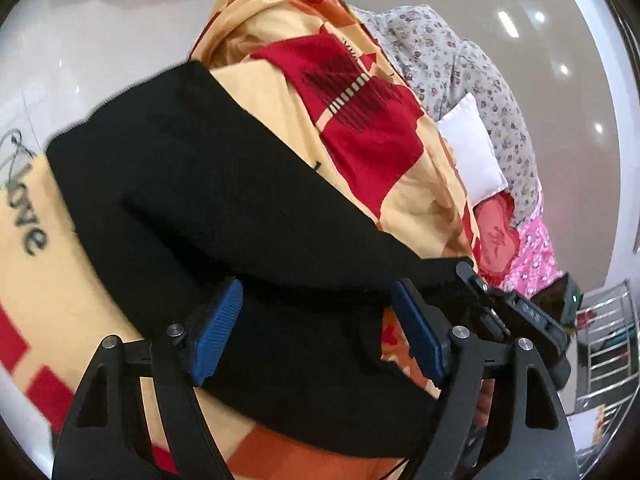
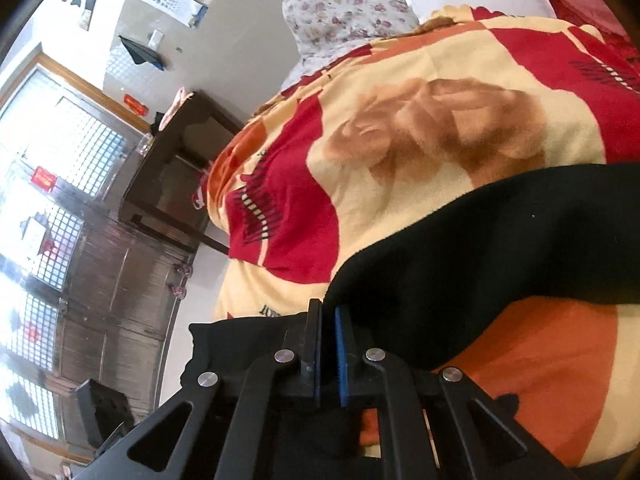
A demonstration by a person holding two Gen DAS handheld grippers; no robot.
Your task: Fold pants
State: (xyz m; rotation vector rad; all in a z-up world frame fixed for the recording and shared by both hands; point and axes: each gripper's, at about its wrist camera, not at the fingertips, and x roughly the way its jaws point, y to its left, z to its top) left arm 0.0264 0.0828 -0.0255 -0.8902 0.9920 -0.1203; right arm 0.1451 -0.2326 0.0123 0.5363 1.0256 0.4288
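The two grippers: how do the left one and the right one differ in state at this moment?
1. The left gripper is wide open, while the right gripper is shut.
2. The left gripper's fingers straddle the black pants without pinching them; the right gripper's fingers pinch an edge of the pants.
Both have blue pads and work over the same blanket.

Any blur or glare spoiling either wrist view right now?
Left wrist: motion-smeared, pants edge soft, detail lost in black; spotlights reflect off the glossy wall. Right wrist: sharper, but the window is blown out; strong fisheye bending in both.
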